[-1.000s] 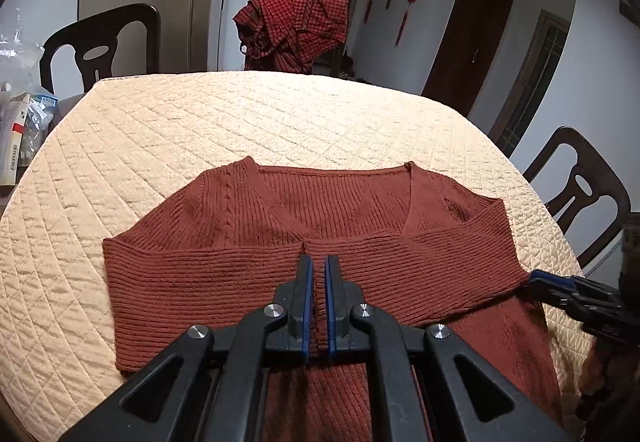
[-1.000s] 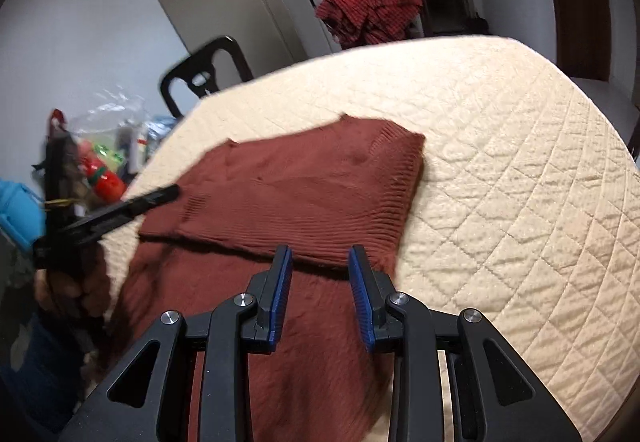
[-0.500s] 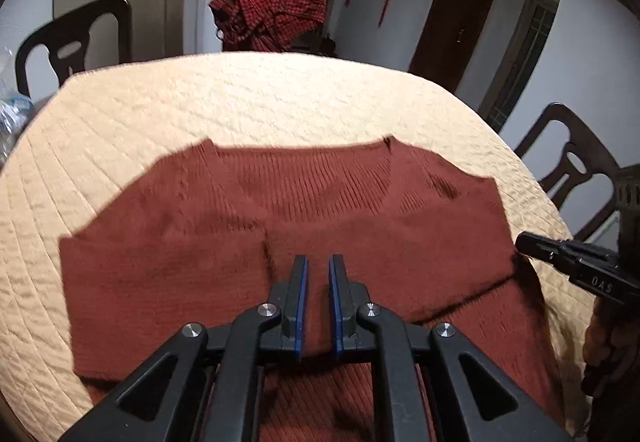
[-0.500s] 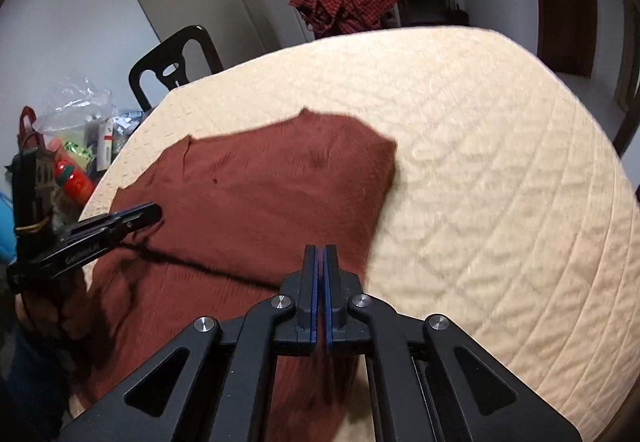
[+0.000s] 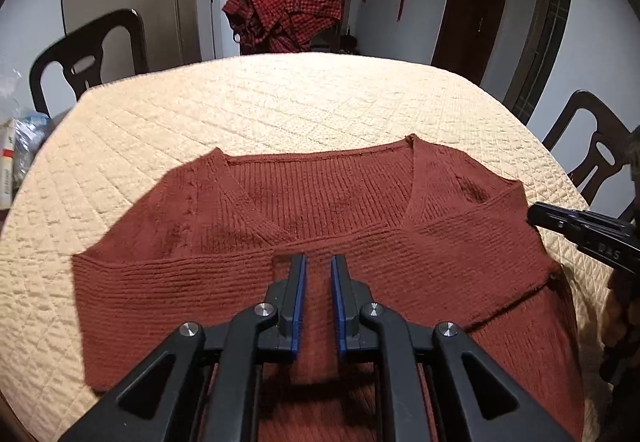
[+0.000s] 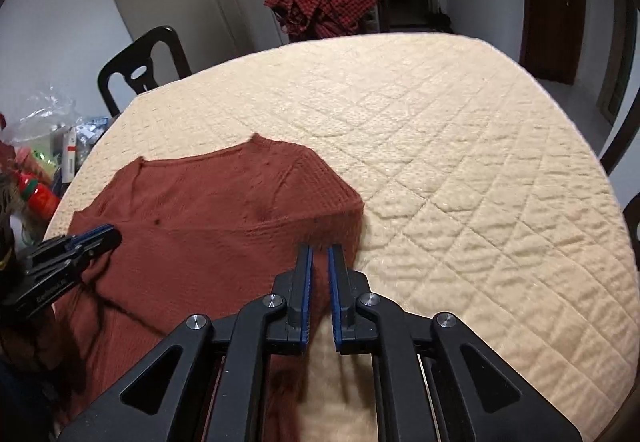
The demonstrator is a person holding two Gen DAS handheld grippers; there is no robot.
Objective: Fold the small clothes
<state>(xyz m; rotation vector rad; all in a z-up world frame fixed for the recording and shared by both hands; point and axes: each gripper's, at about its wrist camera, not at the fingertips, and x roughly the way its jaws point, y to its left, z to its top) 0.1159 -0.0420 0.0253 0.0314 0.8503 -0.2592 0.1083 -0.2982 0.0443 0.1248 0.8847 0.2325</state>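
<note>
A rust-red knit sweater [image 5: 320,217] lies on the cream quilted round table [image 5: 280,97], both sleeves folded across its front, hem towards me. My left gripper [image 5: 319,262] hovers over the sweater's middle, jaws slightly apart and empty. My right gripper [image 6: 319,254] is above the sweater's [image 6: 216,217] right edge near the folded sleeve, jaws slightly apart with nothing between them. The right gripper also shows in the left wrist view [image 5: 576,232]. The left gripper shows in the right wrist view [image 6: 72,246].
A red checked garment [image 5: 288,9] hangs over a chair at the far side. Dark chairs stand at the left [image 5: 88,53] and right [image 5: 592,145]. Bottles and packets [image 6: 40,169] crowd the left beyond the table edge.
The right gripper shut half a second ago and has opened slightly, drifting right along the sweater's edge. The left gripper has widened a little and stays over the sweater's middle.
</note>
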